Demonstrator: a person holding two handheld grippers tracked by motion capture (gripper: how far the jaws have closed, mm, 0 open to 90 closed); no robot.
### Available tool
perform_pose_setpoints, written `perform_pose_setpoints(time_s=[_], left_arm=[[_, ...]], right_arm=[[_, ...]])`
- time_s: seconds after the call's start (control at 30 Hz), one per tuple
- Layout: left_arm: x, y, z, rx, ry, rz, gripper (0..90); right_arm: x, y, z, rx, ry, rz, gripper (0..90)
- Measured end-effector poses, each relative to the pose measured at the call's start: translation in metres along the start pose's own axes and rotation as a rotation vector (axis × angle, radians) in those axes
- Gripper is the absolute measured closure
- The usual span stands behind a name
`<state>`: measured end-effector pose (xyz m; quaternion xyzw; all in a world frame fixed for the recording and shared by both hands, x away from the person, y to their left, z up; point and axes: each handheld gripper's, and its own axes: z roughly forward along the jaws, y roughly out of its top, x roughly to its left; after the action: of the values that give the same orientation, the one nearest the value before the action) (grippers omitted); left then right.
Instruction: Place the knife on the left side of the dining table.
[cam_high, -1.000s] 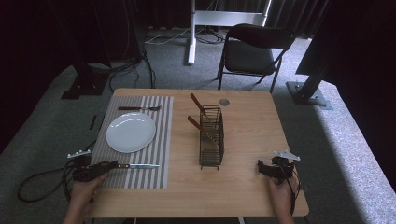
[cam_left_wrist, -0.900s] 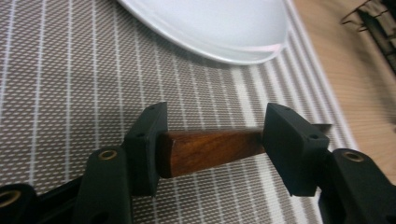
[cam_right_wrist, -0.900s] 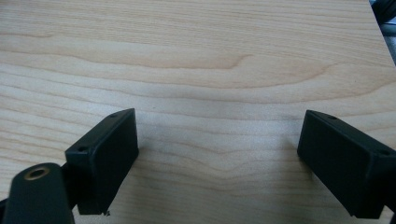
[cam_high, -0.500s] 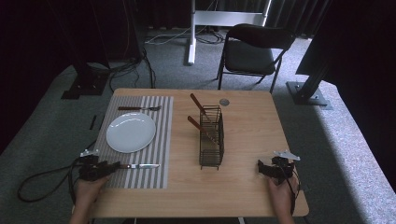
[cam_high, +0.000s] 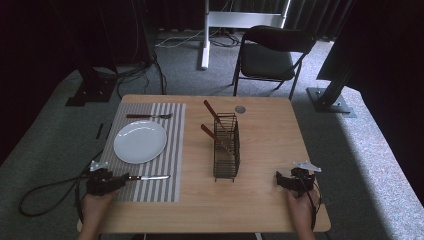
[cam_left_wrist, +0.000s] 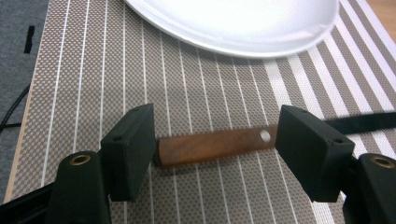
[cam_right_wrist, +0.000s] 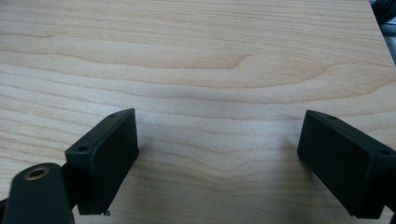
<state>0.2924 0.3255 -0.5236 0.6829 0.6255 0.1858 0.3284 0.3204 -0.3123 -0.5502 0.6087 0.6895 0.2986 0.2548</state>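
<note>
High view: a black wire basket (cam_high: 226, 147) stands upright near the middle of the wooden table (cam_high: 260, 200). Two wooden-handled utensils (cam_high: 214, 115) lean inside it, handles projecting up and toward the left. To its left lies a striped placemat (cam_high: 165, 180) carrying a white plate (cam_high: 140, 141), which holds nothing. A fork (cam_high: 148, 116) lies on the mat beyond the plate. A knife (cam_high: 148, 177) lies on the mat on the near side of the plate, blade pointing right. The left gripper (cam_high: 117, 181) sits at the knife's handle end, at the mat's near left corner. The right gripper (cam_high: 280, 180) rests low over bare table at the near right, well apart from the basket. A small round disc (cam_high: 240, 109) lies on the table beyond the basket.

Left gripper view: the jaws stand wide, one on each side of the knife's brown wooden handle (cam_left_wrist: 212, 145), which lies flat across the gap. The left jaw is at the handle's butt; contact cannot be confirmed. A pale rivet marks the handle near the right jaw. The plate rim (cam_left_wrist: 233, 44) lies beyond.

Right gripper view: the jaws stand wide over bare wood grain (cam_right_wrist: 210, 70), with nothing between them.
</note>
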Motion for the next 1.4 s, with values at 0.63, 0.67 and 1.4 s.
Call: perform_pose_setpoints(time_s=[0.63,0.67,1.4], left_arm=[[-0.014,-0.035,-0.017,-0.051,0.087,0.067,0.0],[-0.014,-0.038,-0.016,-0.048,0.097,0.079,0.0],[-0.007,-0.052,-0.014,-0.019,0.167,0.073,0.0]], right_arm=[[0.000,0.000,0.000,0.000,0.000,0.000,11.6],[0.000,0.000,0.000,0.000,0.000,0.000,11.7],[0.000,0.000,0.000,0.000,0.000,0.000,11.6]])
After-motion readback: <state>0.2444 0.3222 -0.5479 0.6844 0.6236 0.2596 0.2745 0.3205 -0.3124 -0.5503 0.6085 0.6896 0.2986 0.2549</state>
